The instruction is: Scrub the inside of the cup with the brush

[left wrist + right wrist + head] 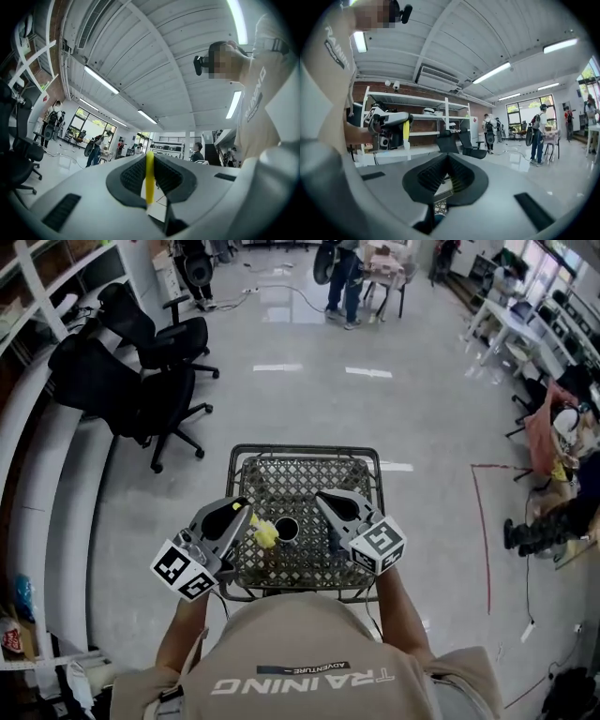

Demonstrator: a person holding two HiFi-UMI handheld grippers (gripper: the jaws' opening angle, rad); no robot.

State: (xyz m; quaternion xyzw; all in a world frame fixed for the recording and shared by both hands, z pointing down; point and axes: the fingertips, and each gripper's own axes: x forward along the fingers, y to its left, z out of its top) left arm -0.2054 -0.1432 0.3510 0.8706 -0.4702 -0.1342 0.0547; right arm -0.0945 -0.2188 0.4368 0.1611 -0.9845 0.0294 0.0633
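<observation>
1. The left tool is clamped on a yellow brush. The handle shows edge-on as a thin upright strip pinched between the two ribbed pads.
2. The right tool has its jaws together with nothing between them.
3. In the head view the two tools hang over the near half of a metal mesh worktop. Their tips angle inward toward each other.
4. The brush's yellow end sticks out past the left tool's tips, down and to the right. It sits just beside the left rim of the cup, and I cannot tell whether they touch.
5. The cup is dark and stands upright on the mesh, mouth up, between the two tools. Neither tool holds it, and the brush is not inside it.
6. The right tool's tips are just to the right of the cup, apart from it.
7. The right gripper view looks across at the left tool, with the brush hanging down from its jaws.
8. The person's forearms and beige shirt fill the bottom of the head view.
9. Two black office chairs stand on the glossy floor to the left, well apart from the worktop.
10. A red line is marked on the floor at right.
11. People stand far off at the top.
</observation>
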